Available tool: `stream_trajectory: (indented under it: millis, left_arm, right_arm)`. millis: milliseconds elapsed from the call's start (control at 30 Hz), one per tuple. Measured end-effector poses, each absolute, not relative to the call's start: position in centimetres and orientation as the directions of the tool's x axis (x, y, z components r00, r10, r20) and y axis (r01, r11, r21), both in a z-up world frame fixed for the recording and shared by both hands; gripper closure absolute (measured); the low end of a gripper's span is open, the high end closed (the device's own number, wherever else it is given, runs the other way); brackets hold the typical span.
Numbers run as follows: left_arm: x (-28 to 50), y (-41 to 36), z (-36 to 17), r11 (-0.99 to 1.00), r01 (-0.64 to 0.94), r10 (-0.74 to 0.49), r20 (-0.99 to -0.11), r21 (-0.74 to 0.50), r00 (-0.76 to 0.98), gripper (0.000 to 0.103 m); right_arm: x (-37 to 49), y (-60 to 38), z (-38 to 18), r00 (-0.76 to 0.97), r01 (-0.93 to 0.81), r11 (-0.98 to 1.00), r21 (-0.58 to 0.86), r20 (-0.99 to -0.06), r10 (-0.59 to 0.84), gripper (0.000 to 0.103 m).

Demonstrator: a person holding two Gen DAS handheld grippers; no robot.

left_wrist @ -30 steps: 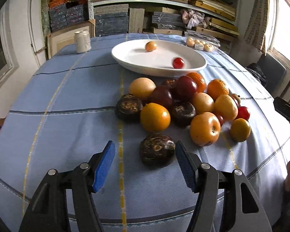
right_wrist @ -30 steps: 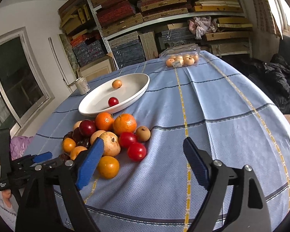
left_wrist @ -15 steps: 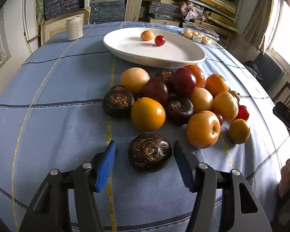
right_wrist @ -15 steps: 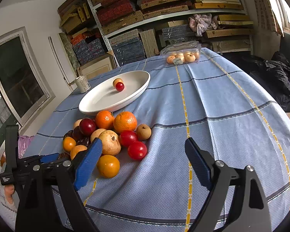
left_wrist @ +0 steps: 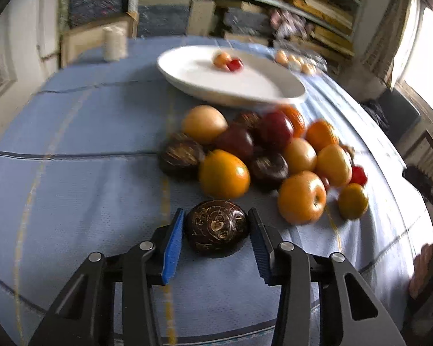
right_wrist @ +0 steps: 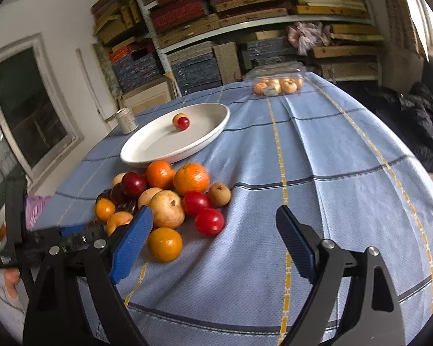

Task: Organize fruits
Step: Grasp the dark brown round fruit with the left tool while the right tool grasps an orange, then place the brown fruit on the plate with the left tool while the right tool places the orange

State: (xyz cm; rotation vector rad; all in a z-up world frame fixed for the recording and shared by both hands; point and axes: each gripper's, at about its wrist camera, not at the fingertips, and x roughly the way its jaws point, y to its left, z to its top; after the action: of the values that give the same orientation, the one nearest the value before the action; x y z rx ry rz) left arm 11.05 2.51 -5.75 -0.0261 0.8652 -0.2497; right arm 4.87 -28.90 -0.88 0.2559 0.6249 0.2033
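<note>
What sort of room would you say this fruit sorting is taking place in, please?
Probably a household storeroom used as a dining space: wall shelves crammed with stacked boards and boxes, a round table under a blue checked tablecloth, and a white oval dish beside loose fruit.

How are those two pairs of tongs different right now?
The left tongs have just been closing and now hug a dark brown round fruit; the right tongs gape wide with nothing between them. The left sits low on the blue tablecloth; the right hangs above it. Both have blue pads on black arms.
</note>
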Motion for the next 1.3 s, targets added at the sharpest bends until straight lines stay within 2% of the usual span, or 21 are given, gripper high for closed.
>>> stream_trajectory:
  millis: [133,233,300,400,633,967,1300]
  left_arm:
    - [10.4,4.0,-4.7,0.988,0.144,-0.145,-0.715,-0.063,0.684,0.059]
    - [10.5,5.1,-4.8,0.988,0.126,-0.154,-0.715,-0.093,0.682,0.059]
    - [10.7,5.3,-5.0,0.986,0.124,-0.165,-0.721,-0.109,0.674,0.059]
    - [10.7,5.4,-5.0,0.983,0.136,-0.182,-0.721,-0.122,0.669,0.059]
    - [10.9,5.6,-5.3,0.977,0.147,-0.211,-0.728,-0.152,0.653,0.059]
    - [11.2,5.6,-5.5,0.975,0.154,-0.222,-0.734,-0.160,0.642,0.059]
    - [11.4,5.7,-5.6,0.975,0.150,-0.222,-0.737,-0.163,0.639,0.059]
  right_arm:
    - [4.5,-25.9,-1.3,0.730,-0.182,0.957,0.225,-0.621,0.285,0.029]
    - [4.5,-23.9,-1.6,0.712,-0.200,0.968,0.153,-0.656,0.251,0.032]
    - [4.8,-23.3,-1.9,0.698,-0.206,0.967,0.147,-0.670,0.251,0.042]
    - [5.6,-22.3,-2.5,0.662,-0.219,0.963,0.156,-0.701,0.265,0.051]
    - [6.9,-21.2,-2.8,0.649,-0.217,0.964,0.152,-0.715,0.259,0.052]
    - [8.2,-20.6,-3.4,0.608,-0.231,0.958,0.173,-0.743,0.280,0.065]
    - [8.3,-21.3,-3.7,0.594,-0.227,0.947,0.228,-0.738,0.320,0.066]
